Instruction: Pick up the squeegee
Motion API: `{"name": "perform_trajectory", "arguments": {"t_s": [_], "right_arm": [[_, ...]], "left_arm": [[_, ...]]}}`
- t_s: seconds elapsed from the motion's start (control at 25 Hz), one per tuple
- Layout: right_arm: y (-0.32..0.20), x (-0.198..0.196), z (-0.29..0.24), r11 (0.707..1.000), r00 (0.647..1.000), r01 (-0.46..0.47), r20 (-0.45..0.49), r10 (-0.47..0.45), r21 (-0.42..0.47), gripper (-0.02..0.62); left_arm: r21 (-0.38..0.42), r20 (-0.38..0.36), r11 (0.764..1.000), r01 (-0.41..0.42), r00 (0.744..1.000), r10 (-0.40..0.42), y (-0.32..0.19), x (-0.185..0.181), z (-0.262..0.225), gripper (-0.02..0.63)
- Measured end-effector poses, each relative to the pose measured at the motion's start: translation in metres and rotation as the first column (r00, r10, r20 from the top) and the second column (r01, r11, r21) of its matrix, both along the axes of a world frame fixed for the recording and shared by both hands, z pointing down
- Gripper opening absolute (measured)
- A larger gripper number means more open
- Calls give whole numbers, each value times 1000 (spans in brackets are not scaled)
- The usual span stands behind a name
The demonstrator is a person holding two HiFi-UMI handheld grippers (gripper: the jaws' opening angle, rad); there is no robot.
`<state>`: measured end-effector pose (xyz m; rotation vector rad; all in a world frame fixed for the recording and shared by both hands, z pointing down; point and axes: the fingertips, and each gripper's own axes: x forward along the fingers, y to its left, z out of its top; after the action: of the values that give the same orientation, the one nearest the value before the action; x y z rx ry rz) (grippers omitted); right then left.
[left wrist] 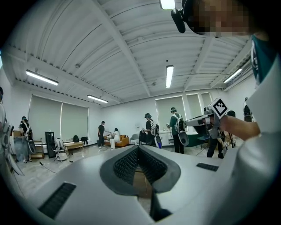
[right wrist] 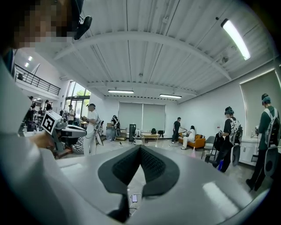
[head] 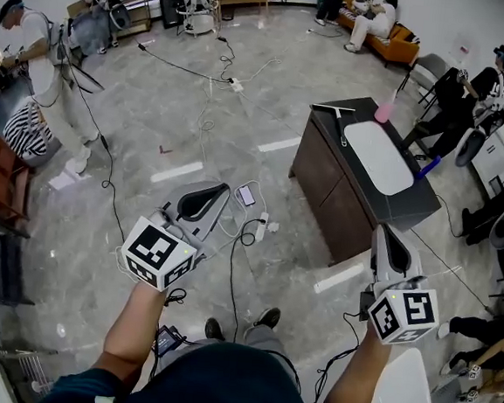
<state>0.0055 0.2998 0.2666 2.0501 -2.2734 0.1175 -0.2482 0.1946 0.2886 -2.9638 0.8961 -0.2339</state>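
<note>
You are standing on the open floor with both tongs held out in front of you, roughly level, and neither has anything in it. The left gripper (head: 201, 202) has its jaws clenched tip to tip with only floor showing past them, and the right gripper (head: 390, 252) is pinched shut the same way. That is a sensible way to carry them while you are well away from the work. The squeegee (head: 333, 113) lies flat on top of the dark cabinet (head: 324, 181), at the tabletop's far left corner. Its blade runs along the far edge and its handle points back toward the near side, beside the white oval basin (head: 379, 155) set into the middle of the top (it reads as a basin, though I can't be sure). A pink bottle (head: 384, 109) stands at the far edge just right of the squeegee, and something blue (head: 428, 167) pokes over the right edge. Neither touches the squeegee. The right gripper sits nearer the cabinet than the left, so it looks the likelier one to reach with. Because the handle points your way, it is probably the part to take. The jaws will have to be let apart before then, since pinched shut they can't straddle the handle. Cables (head: 235, 239) trail across the floor between you and the cabinet, so watch your feet.
</note>
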Motion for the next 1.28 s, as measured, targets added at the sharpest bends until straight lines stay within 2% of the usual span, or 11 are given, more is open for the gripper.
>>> {"name": "perform_trajectory", "arguments": {"t_s": [0.36,0.6,0.96,1.28], "right_arm": [[-46,98,3,998,998,54,10,-54,10,9],[-63,140,3,998,998,65,22,-66,22,9],[-80,168,20,1000,998,26,52,-26,3,9],[-123,167,21,998,999,-47,14,47,-29,10]], "left_arm": [[14,17,999,44,999,-45,-33,95,-3,6],[19,37,999,51,998,-52,-46,137,-3,6],[13,67,1000,11,998,-12,-74,167,3,6],[-10,24,998,-63,998,64,-140,176,12,6]]}}
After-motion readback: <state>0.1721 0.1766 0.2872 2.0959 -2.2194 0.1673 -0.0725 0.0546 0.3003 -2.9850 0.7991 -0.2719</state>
